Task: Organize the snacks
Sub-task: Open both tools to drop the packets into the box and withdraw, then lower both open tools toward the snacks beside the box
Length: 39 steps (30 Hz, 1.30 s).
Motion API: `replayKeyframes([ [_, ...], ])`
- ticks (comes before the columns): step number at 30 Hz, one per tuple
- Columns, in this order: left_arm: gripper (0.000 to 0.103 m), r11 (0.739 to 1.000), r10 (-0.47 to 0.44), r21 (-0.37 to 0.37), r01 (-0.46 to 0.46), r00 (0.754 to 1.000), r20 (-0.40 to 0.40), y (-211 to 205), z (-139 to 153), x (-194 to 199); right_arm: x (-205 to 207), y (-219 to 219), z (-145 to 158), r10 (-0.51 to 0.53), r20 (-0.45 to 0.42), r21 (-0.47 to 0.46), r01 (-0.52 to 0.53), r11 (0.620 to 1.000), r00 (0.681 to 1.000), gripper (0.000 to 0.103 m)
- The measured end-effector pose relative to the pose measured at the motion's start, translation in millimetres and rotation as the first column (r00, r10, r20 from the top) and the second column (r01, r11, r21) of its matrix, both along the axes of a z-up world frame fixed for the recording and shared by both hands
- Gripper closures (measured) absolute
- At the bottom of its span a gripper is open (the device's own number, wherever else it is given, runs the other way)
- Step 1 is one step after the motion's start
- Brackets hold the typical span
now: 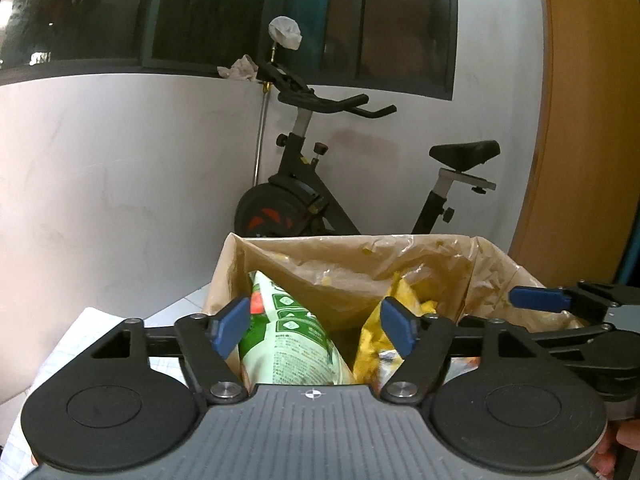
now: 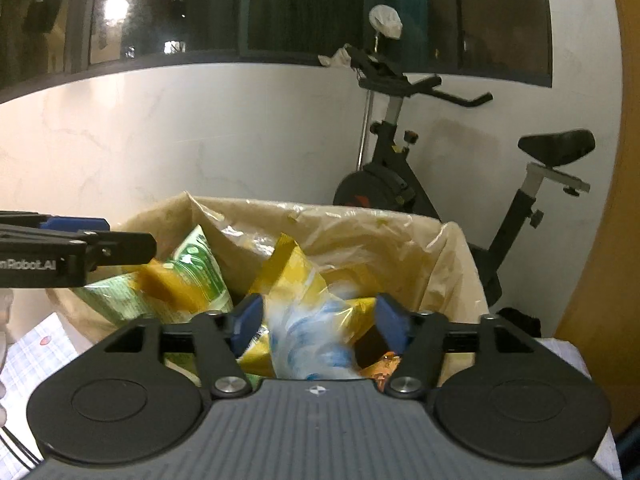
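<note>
Both tools, left tool (image 1: 316,330) and right tool (image 2: 316,322), gape empty over light, crinkly, slippery snack bags (image 1: 292,340) below them, best pinched at a sealed edge.

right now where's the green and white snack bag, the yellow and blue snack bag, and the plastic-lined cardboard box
green and white snack bag (image 1: 296,344): left wrist view, printed front
yellow and blue snack bag (image 2: 308,320): right wrist view, blurred middle
plastic-lined cardboard box (image 2: 360,216): right wrist view, far rim

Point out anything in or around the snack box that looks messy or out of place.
Yellow crumbs lie loose inside the plastic-lined box, some stuck to the liner, so a bag looks spilled. The green bag and yellow bag lean askew rather than stacked. Crumpled tissue sits on the window ledge.
</note>
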State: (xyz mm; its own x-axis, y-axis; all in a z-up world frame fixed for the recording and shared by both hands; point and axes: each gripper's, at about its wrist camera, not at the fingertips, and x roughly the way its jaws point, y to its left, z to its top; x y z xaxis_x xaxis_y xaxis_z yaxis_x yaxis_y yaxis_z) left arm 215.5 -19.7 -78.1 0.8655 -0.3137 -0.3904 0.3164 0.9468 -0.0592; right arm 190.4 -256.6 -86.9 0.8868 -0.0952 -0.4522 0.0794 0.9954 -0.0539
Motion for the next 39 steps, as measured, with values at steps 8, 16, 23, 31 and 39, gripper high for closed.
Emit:
replayKeyframes([
  [8, 0.026, 1.0, 0.009, -0.009, -0.008, 1.0, 0.022, 7.2, 10.6, -14.2, -25.5, 7.6, 12.4, 0.013, 0.036, -0.016, -0.012, 1.0, 0.999, 0.03],
  [16, 0.026, 0.999, 0.026, -0.04, -0.025, 0.999, 0.035, 23.5, 11.1, -45.9, -61.7, 17.4, 17.8, 0.033, 0.054, -0.005, -0.032, 0.999, 0.998, 0.03],
  [23, 0.026, 0.999, 0.027, -0.031, -0.026, 0.998, 0.06, 35.5, 4.5, -78.7, -90.9, 20.0, 16.1, 0.02, 0.066, 0.031, -0.022, 0.999, 0.998, 0.03],
  [31, 0.026, 1.0, -0.002, -0.01, 0.002, 0.999, 0.054, 36.7, -17.9, -113.3, -126.6, 24.2, 2.2, 0.0, 0.081, 0.047, -0.004, 0.999, 0.997, 0.03],
  [39, 0.026, 1.0, -0.01, -0.017, 0.009, 0.998, -0.061, 31.7, -66.7, -129.2, -153.2, 22.0, -43.3, -0.036, 0.005, 0.118, 0.035, 0.992, 0.999, 0.03],
])
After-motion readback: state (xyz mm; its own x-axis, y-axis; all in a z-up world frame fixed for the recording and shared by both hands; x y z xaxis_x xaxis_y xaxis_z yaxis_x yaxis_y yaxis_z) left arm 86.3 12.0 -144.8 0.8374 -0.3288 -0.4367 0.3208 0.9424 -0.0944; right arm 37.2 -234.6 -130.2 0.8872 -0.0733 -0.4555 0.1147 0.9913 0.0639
